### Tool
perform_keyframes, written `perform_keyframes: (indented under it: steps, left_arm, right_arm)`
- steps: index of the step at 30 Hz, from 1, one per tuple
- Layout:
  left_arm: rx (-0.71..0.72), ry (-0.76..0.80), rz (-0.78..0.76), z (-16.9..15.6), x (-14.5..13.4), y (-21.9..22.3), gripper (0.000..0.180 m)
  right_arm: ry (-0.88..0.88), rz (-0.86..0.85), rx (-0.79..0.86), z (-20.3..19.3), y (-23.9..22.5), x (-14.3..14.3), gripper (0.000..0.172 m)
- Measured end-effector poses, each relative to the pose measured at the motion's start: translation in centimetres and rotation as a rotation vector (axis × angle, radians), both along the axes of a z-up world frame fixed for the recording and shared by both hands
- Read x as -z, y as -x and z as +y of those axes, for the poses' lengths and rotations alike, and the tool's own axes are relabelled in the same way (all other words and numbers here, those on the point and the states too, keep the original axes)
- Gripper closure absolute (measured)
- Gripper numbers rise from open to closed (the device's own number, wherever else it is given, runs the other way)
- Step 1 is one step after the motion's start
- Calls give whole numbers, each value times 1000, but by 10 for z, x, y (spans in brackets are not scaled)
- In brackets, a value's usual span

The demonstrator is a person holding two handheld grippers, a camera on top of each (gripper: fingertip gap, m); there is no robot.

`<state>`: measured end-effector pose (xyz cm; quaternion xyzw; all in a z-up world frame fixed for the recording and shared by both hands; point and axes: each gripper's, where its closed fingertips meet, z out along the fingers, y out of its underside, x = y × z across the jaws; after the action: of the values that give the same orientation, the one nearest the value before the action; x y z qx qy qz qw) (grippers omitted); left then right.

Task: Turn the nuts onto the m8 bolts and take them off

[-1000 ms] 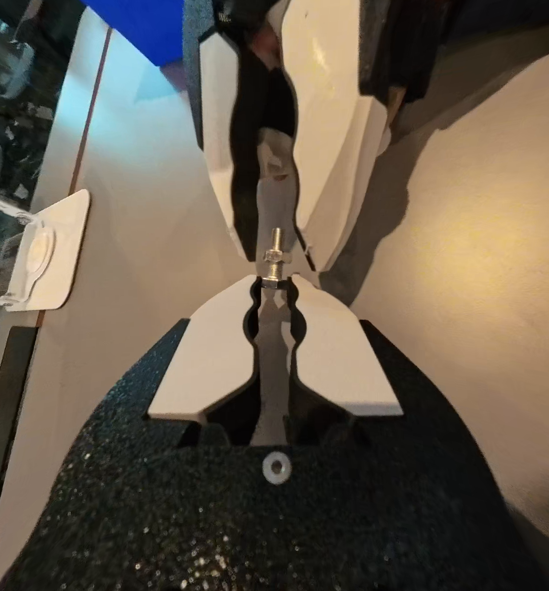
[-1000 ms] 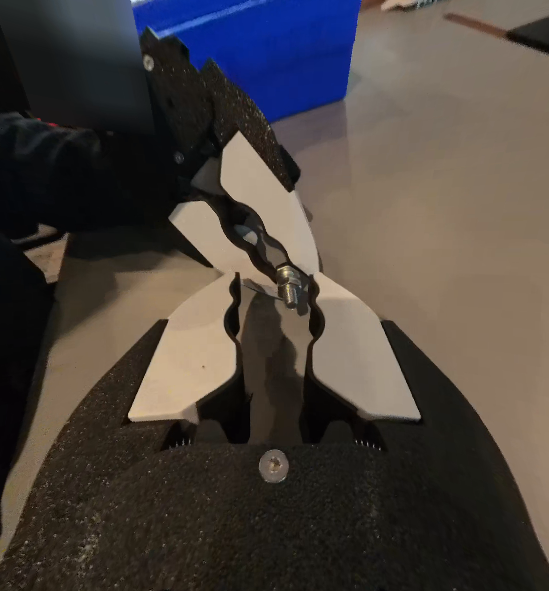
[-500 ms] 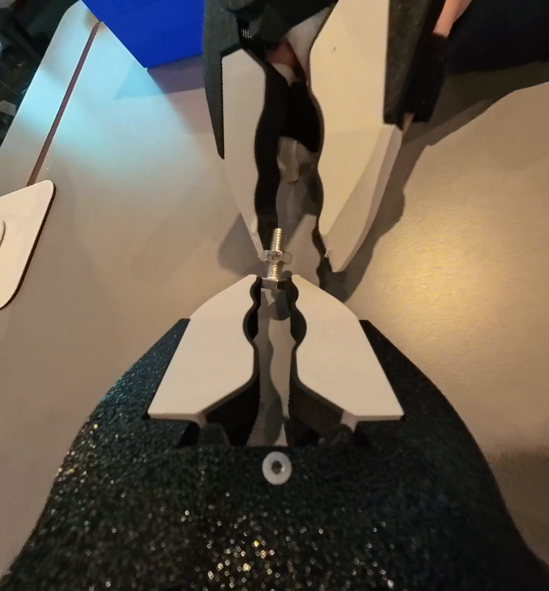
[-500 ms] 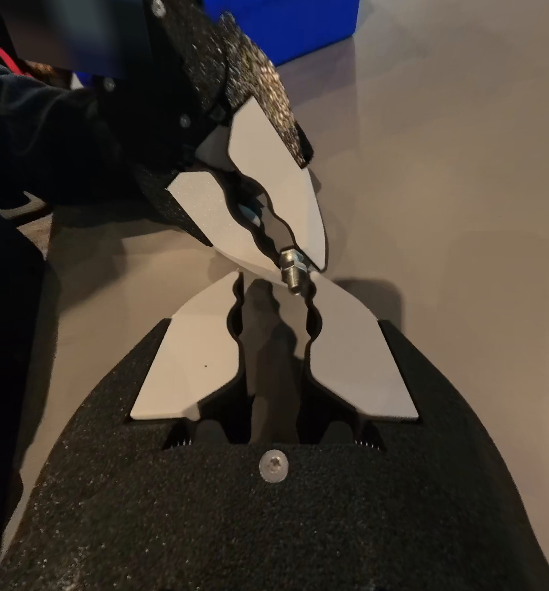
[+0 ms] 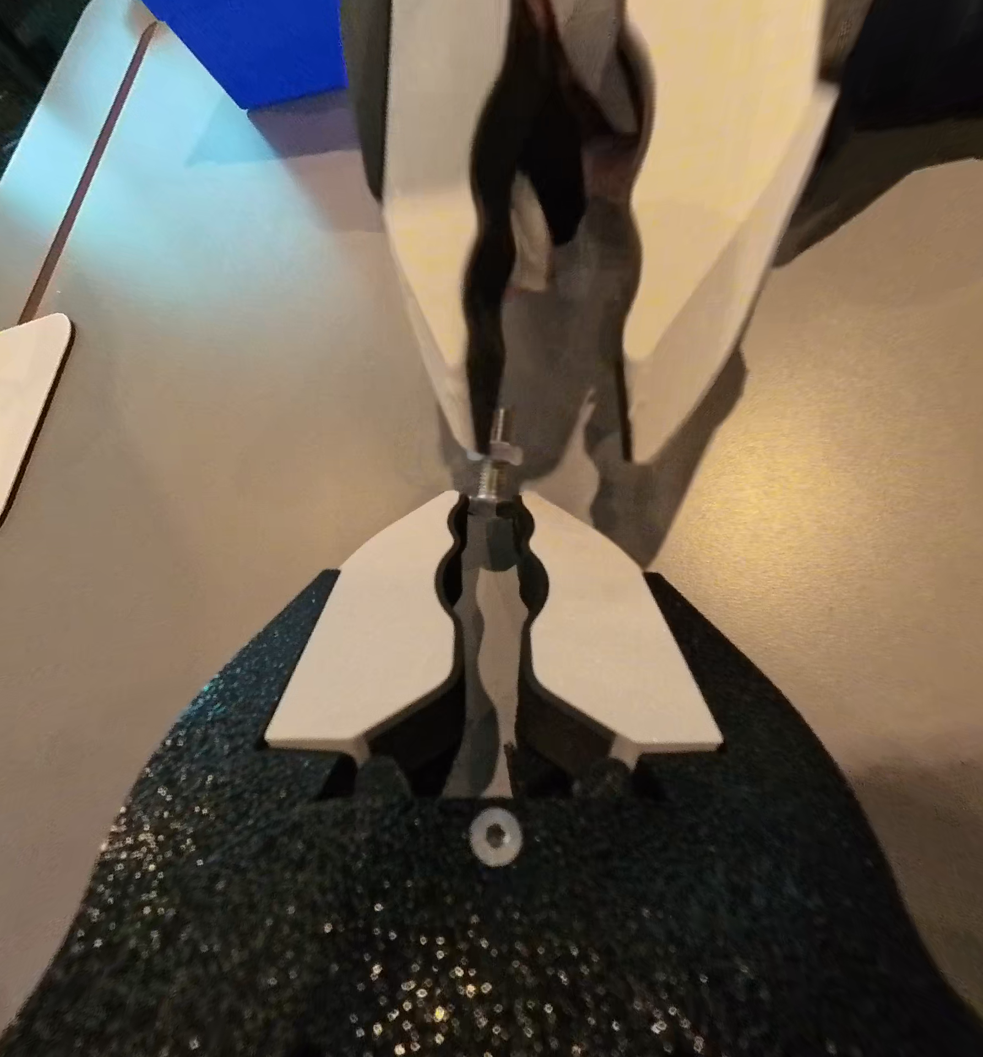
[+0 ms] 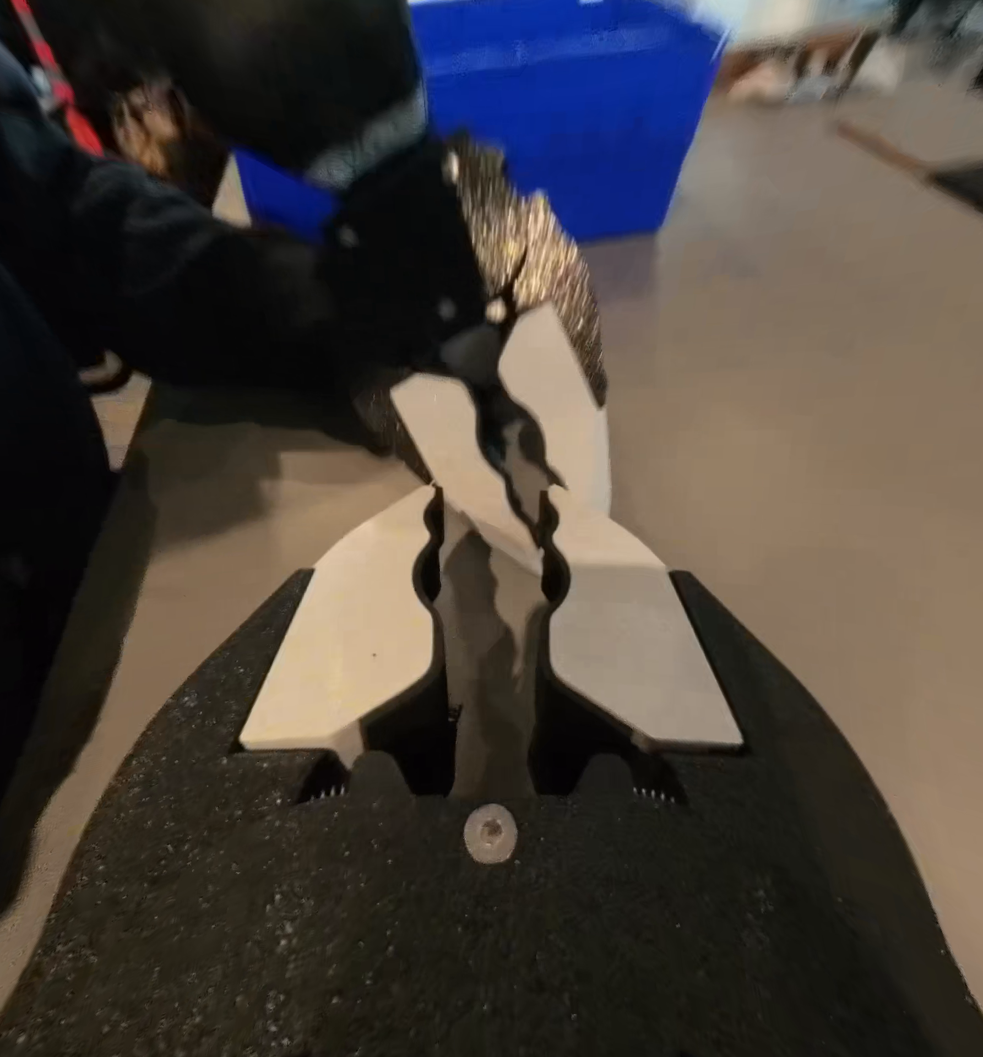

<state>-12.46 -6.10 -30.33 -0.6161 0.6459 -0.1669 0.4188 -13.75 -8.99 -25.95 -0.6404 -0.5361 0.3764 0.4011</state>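
In the left wrist view my left gripper (image 5: 492, 499) is shut on the head of a silver bolt (image 5: 490, 483). The bolt's thread points away from me. A silver nut (image 5: 506, 455) sits partway along the thread. My right gripper (image 5: 555, 446) comes in from above with its fingers apart on either side of the thread. One fingertip (image 5: 460, 423) is beside the nut and the other stands clear. In the blurred right wrist view my right gripper (image 6: 489, 495) is open. The left gripper's white fingers (image 6: 460, 457) lie across its tips and hide the bolt.
A blue bin (image 5: 260, 46) stands at the back of the beige table (image 5: 191, 343) and also shows in the right wrist view (image 6: 563, 114). A white flat plate (image 5: 2, 412) lies at the left edge. A person's dark sleeve (image 6: 134, 274) is on the left. The left gripper's tips are roughly 5 centimeters from the right gripper's. The white flat plate (image 5: 2, 412) is about 35 centimeters from my left fingertips.
The right gripper has moved closer over the bolt's end and its fingers have narrowed. The left gripper kept its hold on the bolt head, and the nut stays on the thread.
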Motion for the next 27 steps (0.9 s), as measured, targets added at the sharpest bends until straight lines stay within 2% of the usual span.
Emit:
perform_keyframes:
  steps: [2,4,8,10,11,12,13,15,18,19,20,21,22,23,27]
  left_arm:
    - [-1,5,0,0,0,0,166]
    - [0,6,0,0,0,0,166]
    - [0,10,1,0,1,0,166]
    - [2,11,1,0,1,0,166]
    - [0,10,2,0,1,0,166]
    - [-1,11,1,0,1,0,166]
    - [-2,14,1,0,1,0,166]
    - [-2,14,1,1,1,0,166]
    - [-2,14,1,1,1,0,166]
    - [-2,16,1,1,1,0,166]
    - [-1,17,1,1,1,0,166]
    - [-2,15,2,1,1,0,166]
    - [-2,16,1,1,1,0,166]
    - [-2,17,1,1,1,0,166]
    - [-3,18,1,1,1,0,166]
  right_arm:
    - [-8,2,84,12,-9,-2,144]
    - [37,-125,152,24,-23,20,144]
    - [82,-186,90,13,-13,32,144]
    - [14,-110,60,9,-6,17,138]
    - [-15,7,-2,-1,0,-2,149]
    - [-34,92,18,0,0,-16,151]
    - [-37,88,68,9,-6,-16,152]
    - [43,-49,145,22,-20,9,143]
    - [150,-152,106,16,-18,29,141]
    - [128,-136,82,12,-13,26,142]
    - [99,-88,54,8,-7,18,135]
    - [71,-11,-22,-4,0,5,145]
    - [56,59,-52,-10,4,-8,145]
    - [31,82,-19,-5,3,-13,146]
    - [54,-104,125,18,-18,18,144]
